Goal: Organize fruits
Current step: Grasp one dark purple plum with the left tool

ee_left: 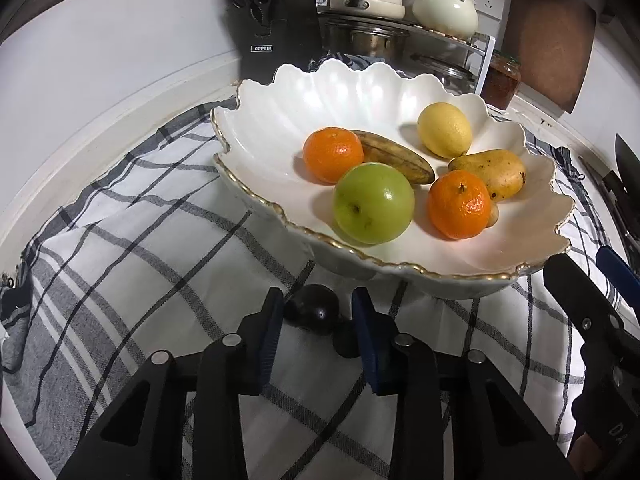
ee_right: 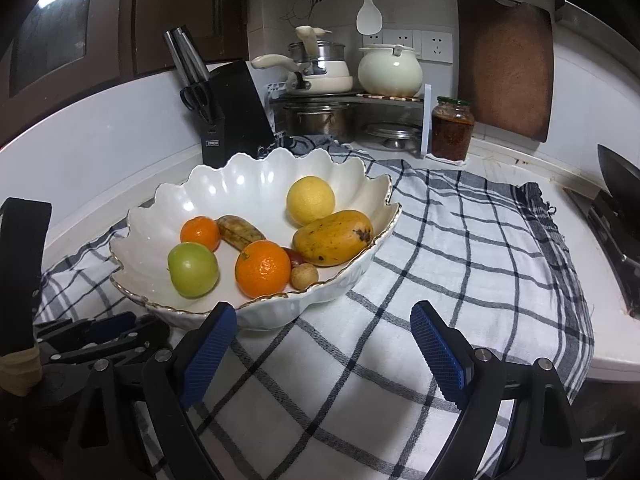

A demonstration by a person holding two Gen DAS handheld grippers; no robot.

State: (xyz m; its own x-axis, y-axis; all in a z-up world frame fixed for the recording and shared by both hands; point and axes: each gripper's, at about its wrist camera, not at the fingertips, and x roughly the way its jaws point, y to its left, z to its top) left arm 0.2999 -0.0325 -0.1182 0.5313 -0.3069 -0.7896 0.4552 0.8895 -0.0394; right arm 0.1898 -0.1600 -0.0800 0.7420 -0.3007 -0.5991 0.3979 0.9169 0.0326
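Left wrist view: left gripper [ee_left: 318,312] clenched on a dark plum [ee_left: 312,309] lying on the checked cloth [ee_left: 160,240], just in front of the scalloped white bowl [ee_left: 256,200] | bowl holds green apple [ee_left: 374,203], two oranges, lemon [ee_left: 445,130], mango [ee_left: 490,172], banana [ee_left: 396,156] | right gripper [ee_right: 324,334] released, empty, above the cloth beside the bowl

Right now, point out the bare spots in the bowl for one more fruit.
The scalloped white bowl has bare floor along its rear and left wall, behind the nearer orange mandarin and yellow lemon. The front right is crowded: green apple, second mandarin, yellow mango.
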